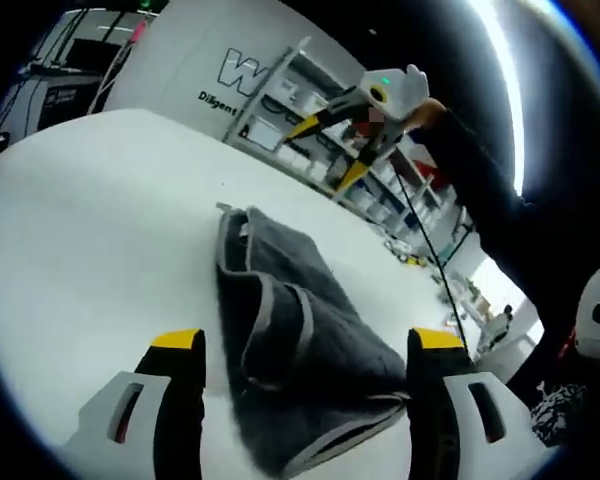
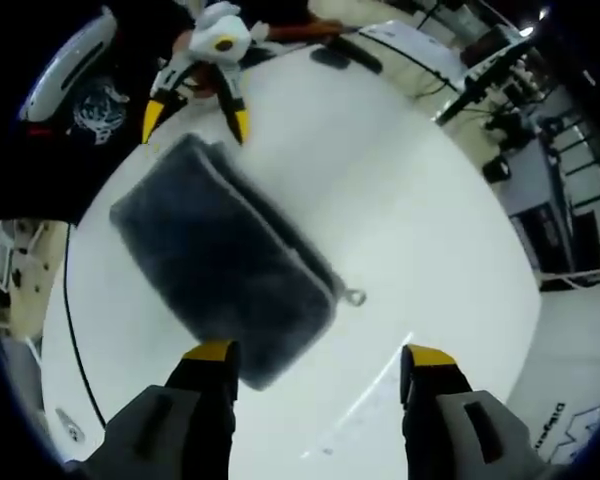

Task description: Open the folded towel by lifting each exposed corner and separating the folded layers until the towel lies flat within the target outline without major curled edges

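1. The white counter [image 1: 80, 230] carries everything here; in the right gripper view a thin dark line [image 2: 72, 330] curves along its edge, possibly part of the target outline, though the blur there makes that uncertain.
2. The dark grey towel [image 1: 290, 330] lies folded in a thick oblong near the middle of the counter, its paler hemmed edges stacked in layers at the end nearest the left gripper [image 1: 298, 345]. A small hanging loop [image 2: 354, 296] sticks out at one corner.
3. The left gripper sits low over the towel's near end, jaws wide apart and straddling it, holding nothing.
4. The right gripper [image 2: 315, 365] hangs above the opposite end, jaws also apart and empty, one tip over the towel's corner.
5. Judged risk: the layers lie tightly stacked, so closing on the edge could pinch several at once and drag the whole bundle instead of peeling one layer.
6. A lift from one end alone could slide the towel toward the counter's edge or leave a curled hem.
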Demonstrator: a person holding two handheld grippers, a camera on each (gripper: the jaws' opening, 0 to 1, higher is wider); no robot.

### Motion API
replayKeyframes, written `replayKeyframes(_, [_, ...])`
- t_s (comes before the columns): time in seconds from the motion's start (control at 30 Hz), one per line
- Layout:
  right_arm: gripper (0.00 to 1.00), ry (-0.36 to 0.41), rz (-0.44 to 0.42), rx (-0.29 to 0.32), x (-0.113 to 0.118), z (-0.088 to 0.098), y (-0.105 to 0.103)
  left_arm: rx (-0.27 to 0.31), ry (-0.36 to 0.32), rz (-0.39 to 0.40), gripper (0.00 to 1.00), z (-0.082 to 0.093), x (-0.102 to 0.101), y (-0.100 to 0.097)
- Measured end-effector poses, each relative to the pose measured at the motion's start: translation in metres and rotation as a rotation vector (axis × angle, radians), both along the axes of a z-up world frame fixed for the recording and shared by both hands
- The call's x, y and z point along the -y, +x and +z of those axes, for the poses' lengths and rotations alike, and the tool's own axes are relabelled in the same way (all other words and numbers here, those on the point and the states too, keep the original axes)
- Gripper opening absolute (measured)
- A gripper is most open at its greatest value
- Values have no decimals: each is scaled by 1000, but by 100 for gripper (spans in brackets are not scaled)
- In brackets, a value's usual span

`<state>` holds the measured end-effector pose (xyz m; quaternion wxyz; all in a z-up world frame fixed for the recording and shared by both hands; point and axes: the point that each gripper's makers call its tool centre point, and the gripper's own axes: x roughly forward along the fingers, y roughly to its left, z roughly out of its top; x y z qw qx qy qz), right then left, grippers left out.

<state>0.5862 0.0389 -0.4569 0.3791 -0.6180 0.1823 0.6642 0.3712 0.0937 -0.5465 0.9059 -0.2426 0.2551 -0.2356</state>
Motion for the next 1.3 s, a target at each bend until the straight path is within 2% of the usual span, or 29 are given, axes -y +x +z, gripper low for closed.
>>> replayKeyframes(0.07, [63,5,0,-1,-1,0,-1,-2,-1,-1,66,-2,0,1])
replayKeyframes(0.23, [63,-6,4,-4,0,-2,-2,-13,-13,-26,64,-4,7,-2])
replayKeyframes(0.37, [63,-4,4,-9,-3,-5,-3,-21,-19,-30,54,-8,7,-3])
replayKeyframes(0.53, [62,-15,4,-14,-4,-11,-3,-7,-18,-62,48,-9,12,-4])
replayKeyframes(0.67, [57,-16,4,-20,-6,-14,-2,-18,-14,-65,32,-12,10,-5])
replayKeyframes(0.83, [58,-29,1,-31,-8,-19,0,-37,-17,-61,32,-18,12,-3])
replayKeyframes(0.97, [57,-30,10,-41,-12,-23,-3,-40,-37,-60,23,-16,13,-2])
replayKeyframes(1.3, [51,-43,-6,-67,-16,-33,0,-49,-68,-73,16,-11,16,-3])
